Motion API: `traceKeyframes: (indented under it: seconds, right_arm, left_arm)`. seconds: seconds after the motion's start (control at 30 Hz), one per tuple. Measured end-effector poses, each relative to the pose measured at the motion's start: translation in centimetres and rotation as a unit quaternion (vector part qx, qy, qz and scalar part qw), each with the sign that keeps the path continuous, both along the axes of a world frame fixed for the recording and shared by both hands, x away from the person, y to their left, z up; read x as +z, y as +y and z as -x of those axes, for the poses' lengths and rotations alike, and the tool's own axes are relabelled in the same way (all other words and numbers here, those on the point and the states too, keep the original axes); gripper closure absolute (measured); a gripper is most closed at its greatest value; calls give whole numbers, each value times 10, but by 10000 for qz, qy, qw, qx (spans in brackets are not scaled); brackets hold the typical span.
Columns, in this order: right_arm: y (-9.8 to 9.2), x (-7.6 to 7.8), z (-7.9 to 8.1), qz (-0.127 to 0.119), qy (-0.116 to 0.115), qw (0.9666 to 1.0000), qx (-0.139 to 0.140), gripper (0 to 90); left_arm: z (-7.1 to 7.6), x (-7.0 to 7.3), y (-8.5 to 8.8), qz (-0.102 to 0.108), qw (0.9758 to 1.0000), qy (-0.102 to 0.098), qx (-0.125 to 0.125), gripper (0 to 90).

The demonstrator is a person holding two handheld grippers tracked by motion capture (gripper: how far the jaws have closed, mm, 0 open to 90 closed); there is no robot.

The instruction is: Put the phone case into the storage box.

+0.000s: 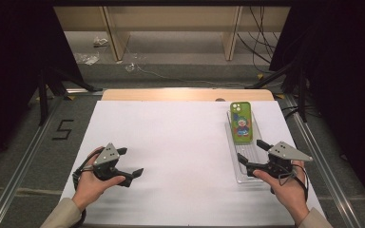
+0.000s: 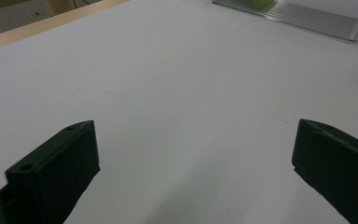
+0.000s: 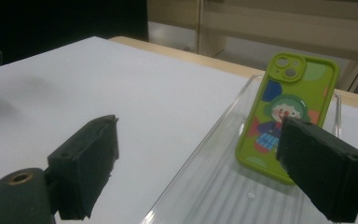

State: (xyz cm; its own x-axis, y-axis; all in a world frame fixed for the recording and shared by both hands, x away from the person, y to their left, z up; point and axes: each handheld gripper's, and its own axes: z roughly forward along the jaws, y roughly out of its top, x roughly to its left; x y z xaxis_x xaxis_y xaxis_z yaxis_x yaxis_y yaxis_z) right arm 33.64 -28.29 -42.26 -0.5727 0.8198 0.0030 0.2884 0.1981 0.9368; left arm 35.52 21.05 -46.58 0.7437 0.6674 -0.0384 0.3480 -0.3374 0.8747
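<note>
Green, one phone case (image 1: 241, 121) lies in the far end of one clear tray (image 1: 245, 166) at two o'clock on the white table (image 1: 171, 142). Two grippers: right gripper (image 1: 253, 154) open-jawed over the tray's near end, left gripper (image 1: 129, 161) open-jawed at eight o'clock, empty.

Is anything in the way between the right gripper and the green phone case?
Nothing visible blocks it. The right gripper hangs open over the near end of the clear tray, and the green phone case lies farther along the same tray, with bare tray floor between them.
</note>
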Motion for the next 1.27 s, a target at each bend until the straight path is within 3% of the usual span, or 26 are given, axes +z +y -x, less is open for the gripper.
traceKeyframes:
  seconds: [0.57,1.27]
  right_arm:
    - [-2,-8,13,-33,-52,9997,238,145]
    - [-1,-11,16,-84,-134,9993,335,150]
  left_arm:
    - [1,0,0,-1,10000,3,12,0]
    - [-1,0,0,7,10000,-4,40,0]
